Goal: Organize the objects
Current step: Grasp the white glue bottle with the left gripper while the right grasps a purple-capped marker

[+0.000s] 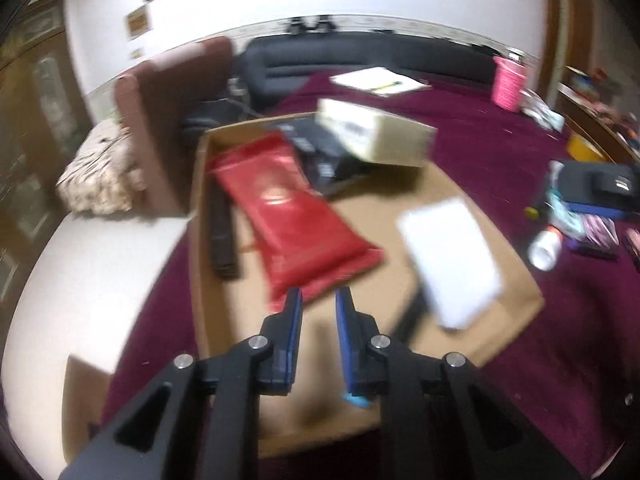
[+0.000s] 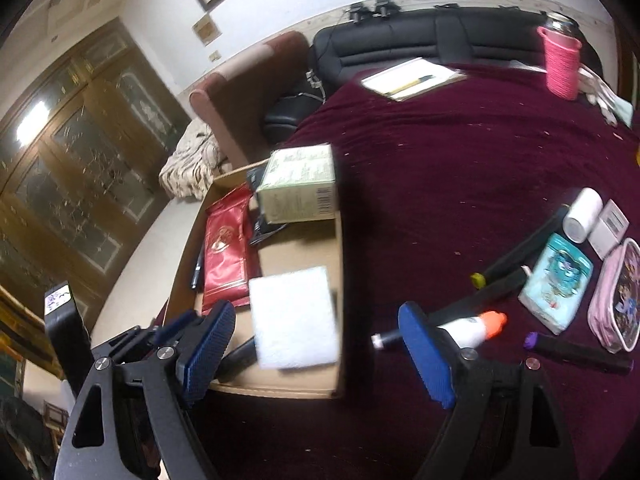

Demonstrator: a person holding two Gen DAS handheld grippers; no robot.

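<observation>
An open cardboard box lies on the maroon cloth. Inside it are a red packet, a white pad, a pale green carton resting on dark items at the far end, and a dark strip along the left wall. My left gripper hovers over the near end of the red packet, jaws nearly together, nothing between them. My right gripper stands wide open above the box's near right corner, holding nothing.
Loose items lie on the cloth right of the box: a glue bottle with an orange cap, black markers, a teal packet, a white bottle, a pink pouch. A notebook and pink holder sit farther back.
</observation>
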